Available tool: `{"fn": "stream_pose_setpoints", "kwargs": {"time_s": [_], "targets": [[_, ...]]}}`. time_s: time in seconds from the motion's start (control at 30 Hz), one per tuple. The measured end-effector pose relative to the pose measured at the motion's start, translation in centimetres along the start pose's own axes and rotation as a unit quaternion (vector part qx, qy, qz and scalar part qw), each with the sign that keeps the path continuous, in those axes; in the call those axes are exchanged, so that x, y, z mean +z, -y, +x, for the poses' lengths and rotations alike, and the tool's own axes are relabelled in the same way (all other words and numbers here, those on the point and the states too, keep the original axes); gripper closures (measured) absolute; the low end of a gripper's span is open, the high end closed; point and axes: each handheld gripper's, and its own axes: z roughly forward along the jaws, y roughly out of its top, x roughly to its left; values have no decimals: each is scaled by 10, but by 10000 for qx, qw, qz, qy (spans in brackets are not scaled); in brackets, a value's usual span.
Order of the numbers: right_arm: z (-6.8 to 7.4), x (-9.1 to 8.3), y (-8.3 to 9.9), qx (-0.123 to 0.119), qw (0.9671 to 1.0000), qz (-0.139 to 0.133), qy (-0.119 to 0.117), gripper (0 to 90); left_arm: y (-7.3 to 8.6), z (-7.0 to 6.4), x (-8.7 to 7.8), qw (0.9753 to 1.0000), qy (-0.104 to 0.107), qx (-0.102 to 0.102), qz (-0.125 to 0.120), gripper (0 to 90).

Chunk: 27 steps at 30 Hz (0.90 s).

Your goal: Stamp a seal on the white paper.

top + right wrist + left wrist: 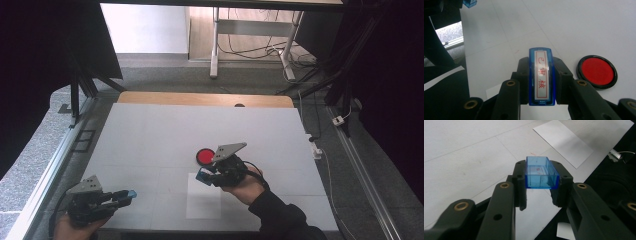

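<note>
My left gripper [126,195], at the table's front left corner, is shut on a clear blue plastic cap [541,167] that is open at its top. The same cap [132,193] shows as a small blue block at the jaw tips in the high view. My right gripper [204,176], near the table's middle, is shut on a blue stamp [541,75] whose white label bears red characters. A round red ink pad [204,156] with a black rim lies on the table just beyond the right gripper, and the ink pad [597,71] sits to the stamp's right.
A white sheet of paper [203,202] lies on the grey table top [150,135] below the right gripper. A wooden strip [200,99] runs along the far edge. A metal rail [47,172] borders the left side; cables [320,150] trail at the right.
</note>
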Motion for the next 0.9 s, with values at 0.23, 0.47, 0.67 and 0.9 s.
{"fn": "stream_pose_setpoints", "kwargs": {"time_s": [0.23,0.47,0.67,0.9], "targets": [[3,4,7,97,9999,44,3,711,0,0,0,10000,0,25,3,682],[3,12,11,54,9998,183,69,711,0,0,0,10000,10,44,19,682],[2,19,14,20,9995,312,68,711,0,0,0,10000,11,40,17,682],[2,28,17,-140,9988,471,58,711,0,0,0,10000,10,44,26,682]]}}
